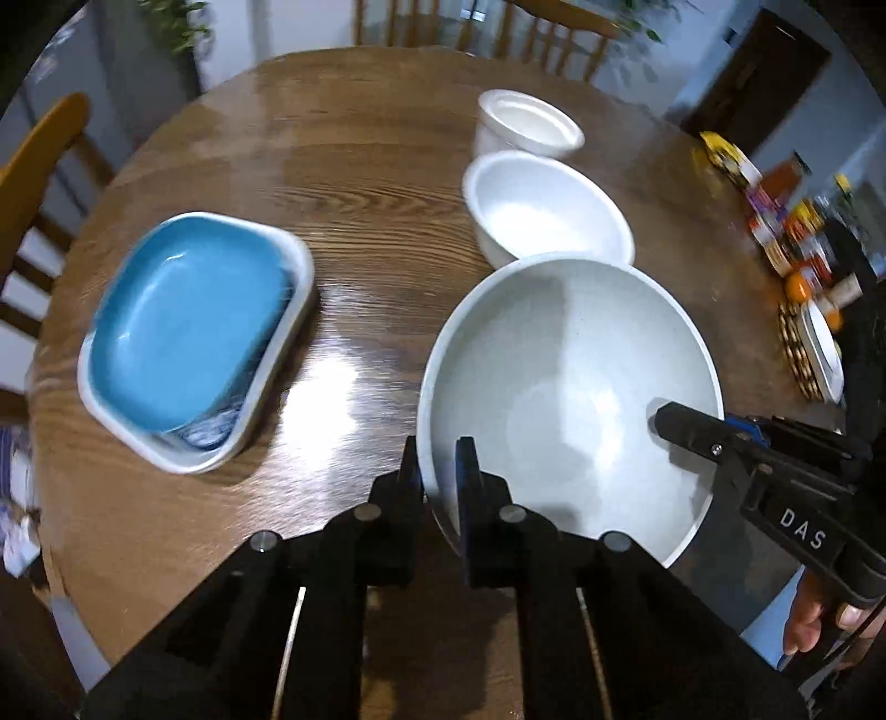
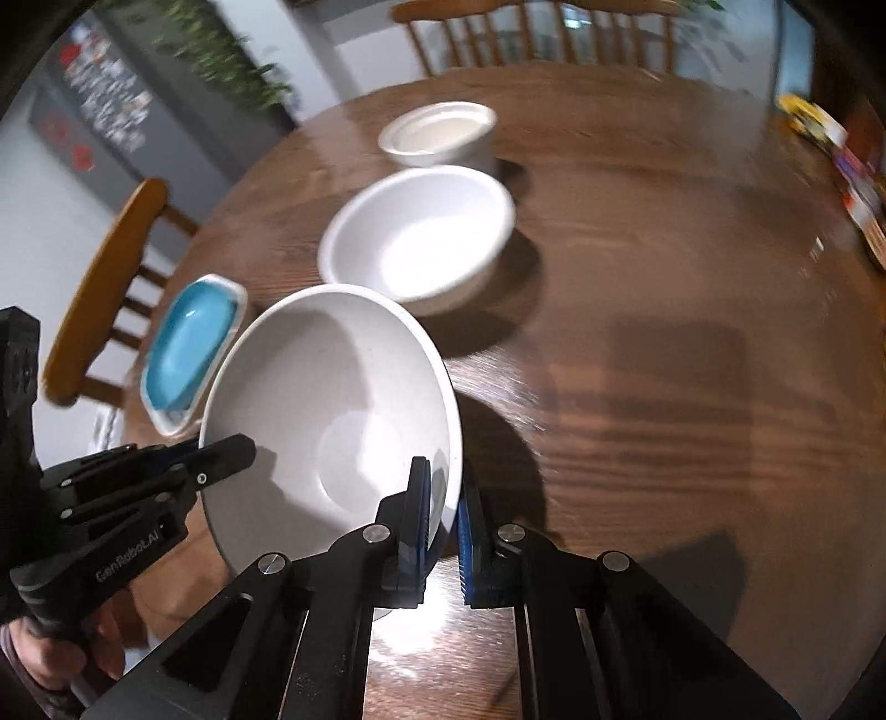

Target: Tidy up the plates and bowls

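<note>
A large white bowl [image 1: 565, 387] sits at the near side of the round wooden table [image 1: 343, 166]. My left gripper [image 1: 437, 459] is shut on its near-left rim, one finger inside and one outside. My right gripper [image 2: 446, 487] is shut on the opposite rim of the same bowl [image 2: 332, 399], which looks tilted. Each wrist view shows the other gripper at the bowl's far edge: the right gripper [image 1: 681, 423] and the left gripper [image 2: 232, 448]. Behind it stand a medium white bowl [image 1: 545, 207] and a small white bowl [image 1: 526, 124]. A blue plate [image 1: 188, 327] lies in a white rectangular dish.
Jars and bottles [image 1: 792, 232], an orange [image 1: 797, 288] and a trivet with plates [image 1: 819, 349] crowd the table's right edge. Wooden chairs stand at the left [image 1: 39, 166] and at the far side [image 1: 542, 39]. A hand [image 1: 808, 620] holds the right gripper's handle.
</note>
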`<state>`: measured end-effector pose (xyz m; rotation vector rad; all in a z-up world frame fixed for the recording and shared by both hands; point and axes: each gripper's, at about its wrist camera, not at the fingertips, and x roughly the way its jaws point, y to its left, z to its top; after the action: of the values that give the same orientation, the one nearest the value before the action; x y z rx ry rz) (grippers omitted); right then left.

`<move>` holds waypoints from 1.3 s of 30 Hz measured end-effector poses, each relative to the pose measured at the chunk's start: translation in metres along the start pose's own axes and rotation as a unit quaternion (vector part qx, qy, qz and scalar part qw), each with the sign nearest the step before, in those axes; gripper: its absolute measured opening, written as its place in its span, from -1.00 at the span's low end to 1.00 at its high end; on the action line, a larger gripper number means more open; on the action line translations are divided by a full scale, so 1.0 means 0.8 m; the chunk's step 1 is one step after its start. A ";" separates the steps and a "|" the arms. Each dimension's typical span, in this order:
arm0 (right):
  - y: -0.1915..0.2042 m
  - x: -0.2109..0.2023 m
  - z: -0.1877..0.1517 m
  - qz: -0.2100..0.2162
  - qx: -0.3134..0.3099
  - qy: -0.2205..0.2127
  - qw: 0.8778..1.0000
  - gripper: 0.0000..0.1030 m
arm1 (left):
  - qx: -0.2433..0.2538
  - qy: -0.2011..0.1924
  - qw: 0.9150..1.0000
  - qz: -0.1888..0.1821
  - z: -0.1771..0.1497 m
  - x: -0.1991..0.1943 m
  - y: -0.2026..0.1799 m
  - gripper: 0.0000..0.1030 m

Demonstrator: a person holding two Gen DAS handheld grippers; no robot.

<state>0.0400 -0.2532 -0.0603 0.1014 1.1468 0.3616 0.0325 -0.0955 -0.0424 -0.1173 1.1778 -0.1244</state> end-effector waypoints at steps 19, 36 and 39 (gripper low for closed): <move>0.004 0.019 0.029 0.017 -0.021 0.003 1.000 -0.34 | -0.051 -0.033 0.996 0.072 -0.003 -0.024 0.030 -0.06; -0.034 -0.046 0.042 0.020 0.007 -0.057 0.998 -0.27 | -0.022 -0.049 0.999 -0.006 0.042 -0.089 -0.008 0.03; -0.034 -0.047 0.049 0.023 0.004 -0.059 0.998 -0.27 | -0.025 -0.052 0.998 -0.008 0.052 -0.097 -0.004 0.03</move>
<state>0.0677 -0.2868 -0.0181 0.1546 1.0300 0.3863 0.0418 -0.0852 0.0450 -0.1751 1.0774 -0.1014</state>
